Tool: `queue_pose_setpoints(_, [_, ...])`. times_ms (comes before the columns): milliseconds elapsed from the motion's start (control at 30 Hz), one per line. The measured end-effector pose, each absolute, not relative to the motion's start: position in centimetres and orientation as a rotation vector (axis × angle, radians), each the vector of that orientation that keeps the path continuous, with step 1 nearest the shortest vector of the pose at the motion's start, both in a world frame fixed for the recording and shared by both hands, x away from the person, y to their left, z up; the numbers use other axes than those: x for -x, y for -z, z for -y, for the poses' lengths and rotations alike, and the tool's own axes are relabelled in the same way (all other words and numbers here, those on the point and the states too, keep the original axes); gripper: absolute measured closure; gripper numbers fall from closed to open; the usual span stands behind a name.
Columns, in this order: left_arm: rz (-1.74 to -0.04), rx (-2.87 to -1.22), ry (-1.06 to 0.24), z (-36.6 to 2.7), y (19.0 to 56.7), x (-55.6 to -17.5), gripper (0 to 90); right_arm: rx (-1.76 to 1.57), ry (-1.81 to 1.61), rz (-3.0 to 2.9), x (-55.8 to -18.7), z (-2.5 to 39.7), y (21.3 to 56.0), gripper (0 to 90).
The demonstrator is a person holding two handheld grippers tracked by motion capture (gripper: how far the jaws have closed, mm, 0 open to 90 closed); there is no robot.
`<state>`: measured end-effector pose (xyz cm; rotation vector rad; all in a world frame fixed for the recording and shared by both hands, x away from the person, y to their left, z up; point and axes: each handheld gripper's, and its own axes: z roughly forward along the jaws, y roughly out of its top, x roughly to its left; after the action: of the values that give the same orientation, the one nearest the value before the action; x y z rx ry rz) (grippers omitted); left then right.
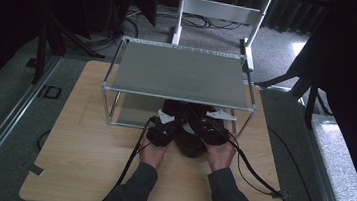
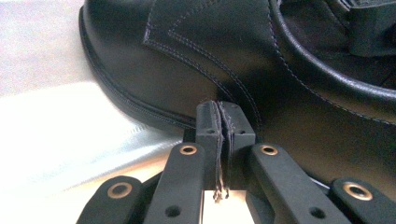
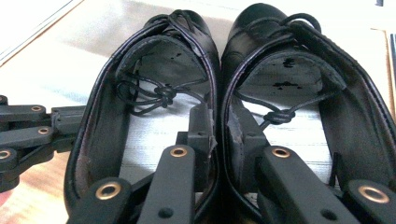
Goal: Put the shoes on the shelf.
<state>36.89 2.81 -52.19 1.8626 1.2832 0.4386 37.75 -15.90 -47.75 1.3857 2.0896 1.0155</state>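
Together, we see two black shoes (image 3: 215, 107) side by side at the rack's (image 1: 179, 73) lower shelf on the bench (image 1: 79, 160). Right gripper (image 3: 219, 140) pinches their adjoining inner walls; left gripper (image 2: 219, 128) seems clenched against the left shoe's outer side.

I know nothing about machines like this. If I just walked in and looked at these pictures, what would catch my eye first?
Probably the pair of black leather shoes, side by side at the front of the wooden table, toes pointing under a two-level metal shelf rack. Next, the person's two hand-held tools: the right claw pinches the two shoes' touching inner walls together, one jaw inside each shoe. The left claw is shut and pressed against the outer side of the left shoe.
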Motion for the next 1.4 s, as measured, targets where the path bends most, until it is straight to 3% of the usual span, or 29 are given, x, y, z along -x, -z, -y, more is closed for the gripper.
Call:
queue_pose_setpoints(1300, [-1.252,-1.824,-0.623,-2.1,53.1,-42.4,89.3,-1.555,-1.1,-1.692,-40.5,13.6,49.6,81.7])
queue_pose_setpoints(1400, [-1.27,-1.833,-0.634,-2.5,53.2,-42.4,84.0,-1.525,-1.08,-1.715,-40.6,13.3,49.6,80.6])
